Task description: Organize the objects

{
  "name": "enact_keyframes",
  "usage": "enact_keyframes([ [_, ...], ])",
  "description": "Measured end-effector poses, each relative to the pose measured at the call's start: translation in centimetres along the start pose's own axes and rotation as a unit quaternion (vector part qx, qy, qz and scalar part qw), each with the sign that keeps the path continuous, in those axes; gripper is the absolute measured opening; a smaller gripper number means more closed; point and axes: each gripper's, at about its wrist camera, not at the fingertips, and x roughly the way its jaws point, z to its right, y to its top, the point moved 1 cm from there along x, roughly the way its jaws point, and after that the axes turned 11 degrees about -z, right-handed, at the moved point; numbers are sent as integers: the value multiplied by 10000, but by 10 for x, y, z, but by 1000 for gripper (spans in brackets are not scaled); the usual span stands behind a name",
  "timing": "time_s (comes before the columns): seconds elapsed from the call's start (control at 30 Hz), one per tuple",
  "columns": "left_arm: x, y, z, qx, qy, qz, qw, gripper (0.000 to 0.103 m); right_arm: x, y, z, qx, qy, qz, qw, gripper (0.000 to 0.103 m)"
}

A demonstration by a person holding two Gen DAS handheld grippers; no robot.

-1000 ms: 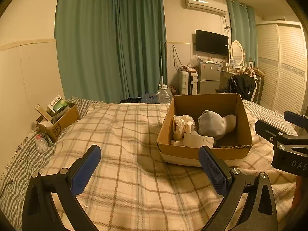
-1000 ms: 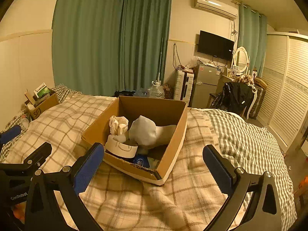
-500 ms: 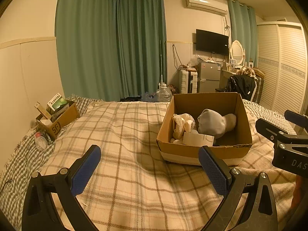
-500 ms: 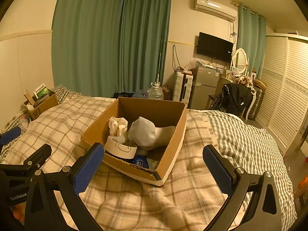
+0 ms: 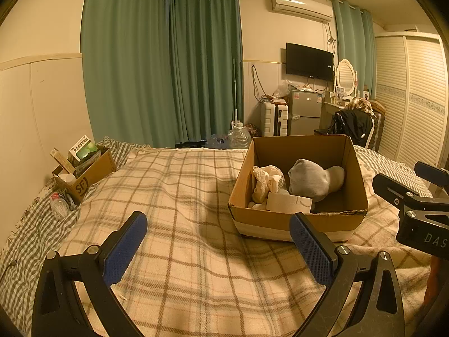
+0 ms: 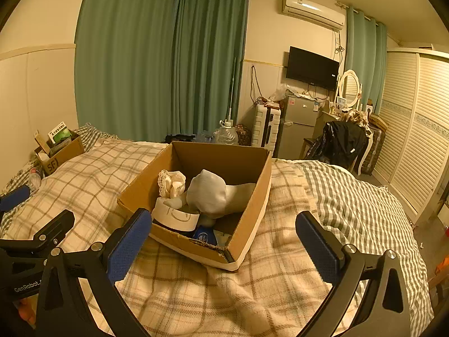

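An open cardboard box (image 5: 297, 221) (image 6: 252, 205) stands on the plaid blanket of the bed. In it lie a grey rolled cloth (image 5: 314, 179) (image 6: 213, 196), a cream lace cloth (image 5: 268, 178) (image 6: 171, 182), a white band-shaped item (image 5: 289, 203) (image 6: 175, 216) and a blue packet (image 6: 204, 236). My left gripper (image 5: 219, 248) is open and empty, above the blanket to the box's left front. My right gripper (image 6: 223, 248) is open and empty, just in front of the box's near corner. It also shows at the right edge of the left wrist view (image 5: 415, 210).
A small cardboard box (image 5: 84, 171) (image 6: 59, 154) with books and cartons sits at the bed's far left, a plastic bottle (image 5: 59, 203) beside it. Beyond the bed are green curtains, a water jug (image 5: 238, 137), a fridge (image 6: 297, 126), a chair with a dark coat (image 6: 339, 143) and wardrobe doors.
Both views have shifted very slightly; the box looks a touch nearer. Both grippers stay open and nothing in the box has moved.
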Motion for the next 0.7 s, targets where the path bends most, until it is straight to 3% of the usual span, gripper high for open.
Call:
enact_keyframes([
  [0.7,-1,0,2,-11,11,18,10000,103,2,-2,1,44,-24,-2,10000,102],
])
